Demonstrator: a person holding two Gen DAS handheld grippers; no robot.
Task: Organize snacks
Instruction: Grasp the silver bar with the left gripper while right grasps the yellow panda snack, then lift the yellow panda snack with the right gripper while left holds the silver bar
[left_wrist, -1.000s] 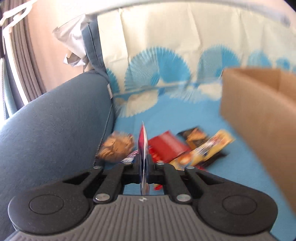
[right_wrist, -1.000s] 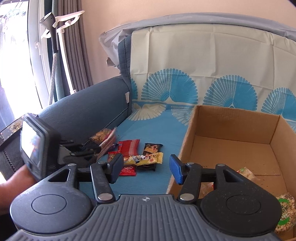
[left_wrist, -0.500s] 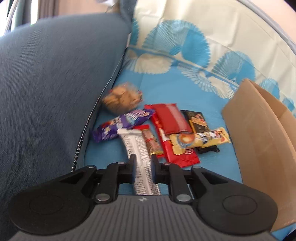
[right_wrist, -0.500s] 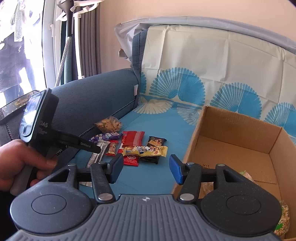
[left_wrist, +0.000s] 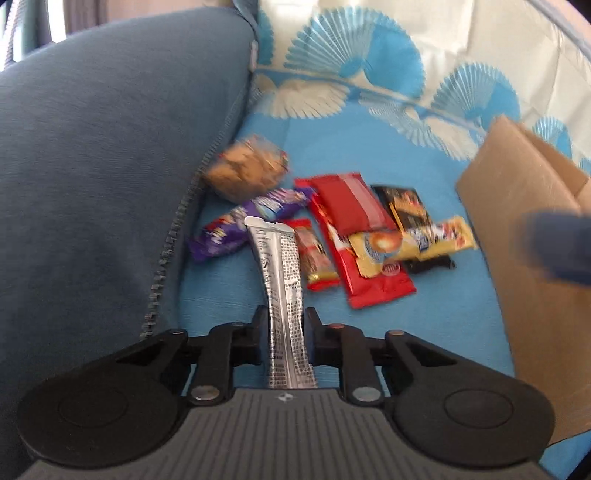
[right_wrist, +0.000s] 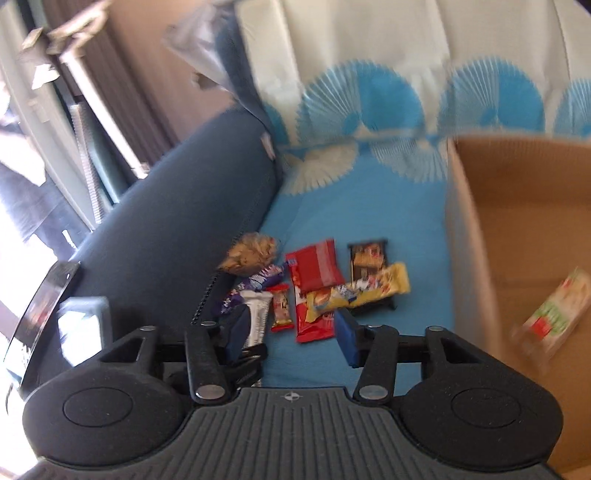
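My left gripper is shut on a long silver snack wrapper, held flat just above the blue sofa seat. Beyond it lie a purple bar, a small red bar, a big red pack, a yellow bar, a black pack and a bag of nuts. My right gripper is open and empty, low over the seat near the same pile. The silver wrapper shows beside its left finger in the right wrist view.
An open cardboard box stands on the seat to the right, with a green and red packet inside. The dark blue sofa arm rises on the left. The patterned backrest is behind.
The silver wrapper has turned from edge-on to flat in my left gripper, which tilted down toward the pile. My right gripper has moved down and left, closer to the snacks.
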